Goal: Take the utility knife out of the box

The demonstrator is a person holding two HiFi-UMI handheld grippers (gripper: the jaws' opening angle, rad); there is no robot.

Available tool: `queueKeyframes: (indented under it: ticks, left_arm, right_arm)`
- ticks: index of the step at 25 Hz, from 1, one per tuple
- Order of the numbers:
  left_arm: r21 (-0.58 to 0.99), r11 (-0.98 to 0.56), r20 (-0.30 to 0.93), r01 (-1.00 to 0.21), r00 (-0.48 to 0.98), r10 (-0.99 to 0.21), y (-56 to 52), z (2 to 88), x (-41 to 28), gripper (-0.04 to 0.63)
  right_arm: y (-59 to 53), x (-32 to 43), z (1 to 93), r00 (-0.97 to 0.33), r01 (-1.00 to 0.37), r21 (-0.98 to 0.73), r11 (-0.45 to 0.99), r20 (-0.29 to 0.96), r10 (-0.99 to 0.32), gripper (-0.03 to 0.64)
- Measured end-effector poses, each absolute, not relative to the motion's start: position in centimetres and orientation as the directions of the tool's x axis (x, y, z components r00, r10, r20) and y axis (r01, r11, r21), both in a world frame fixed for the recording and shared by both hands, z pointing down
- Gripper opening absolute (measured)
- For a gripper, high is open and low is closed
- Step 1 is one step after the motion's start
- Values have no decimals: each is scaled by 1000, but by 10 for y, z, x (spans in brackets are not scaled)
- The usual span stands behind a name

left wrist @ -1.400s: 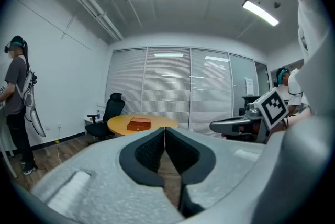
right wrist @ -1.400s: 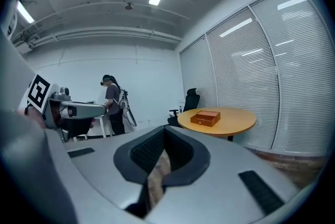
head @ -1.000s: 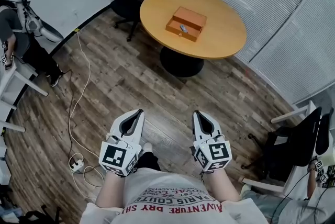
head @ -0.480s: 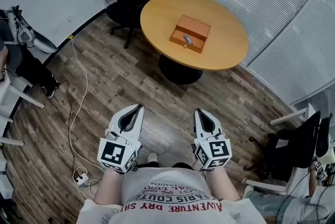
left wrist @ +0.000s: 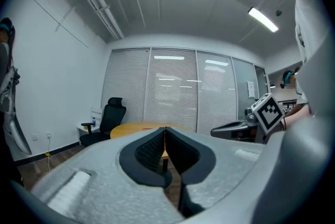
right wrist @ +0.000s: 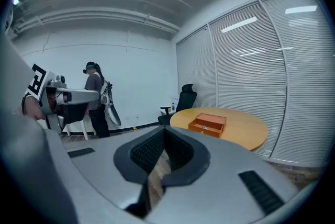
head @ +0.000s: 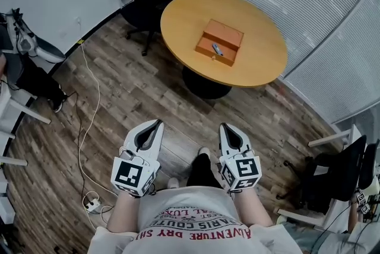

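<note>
Floor: wood planks (head: 136, 86) are running beneath the person.
Shirt (head: 190, 229): print is reading upside down, "ADVENTURE DRY".
Left gripper (head: 158, 123): jaws are pressing together.
Right gripper (head: 224, 126): jaws are meeting tip to tip.
Table: round wooden table (head: 261, 21) is standing well ahead.
Box: orange box (head: 228, 37) is sitting open there, utility knife (head: 217, 49) lying inside.
</note>
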State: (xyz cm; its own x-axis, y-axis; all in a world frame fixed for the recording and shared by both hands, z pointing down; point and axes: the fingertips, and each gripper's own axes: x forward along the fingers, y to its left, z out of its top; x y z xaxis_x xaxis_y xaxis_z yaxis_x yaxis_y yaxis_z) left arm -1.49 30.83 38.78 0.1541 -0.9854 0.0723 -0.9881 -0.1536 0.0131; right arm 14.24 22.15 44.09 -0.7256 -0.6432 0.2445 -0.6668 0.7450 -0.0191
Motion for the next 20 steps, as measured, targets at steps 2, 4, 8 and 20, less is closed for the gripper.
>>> queueKeyframes:
  ticks: [2,4,8,20]
  left_arm:
    - [2,-148,65,-989,148,-987,293,384,-16,11]
    - [-6,-128,62,-992,127,-990,277,382,-20,11]
    - [-57,-107,62,-993,104,-993,234,377,-21,11]
    - [-53,-79,66,-995,75,-995,90,375,20,11]
  right_arm:
    - [204,138,443,-737,-652,-19,758,249,-628,9]
    - [184,132,443,-750,-637,-19,771,248,-613,9]
    - [135,127,438,-774,-610,-13,792,227,-591,9]
    - [-16,160,434,-793,-586,-19,810,221,-568,9]
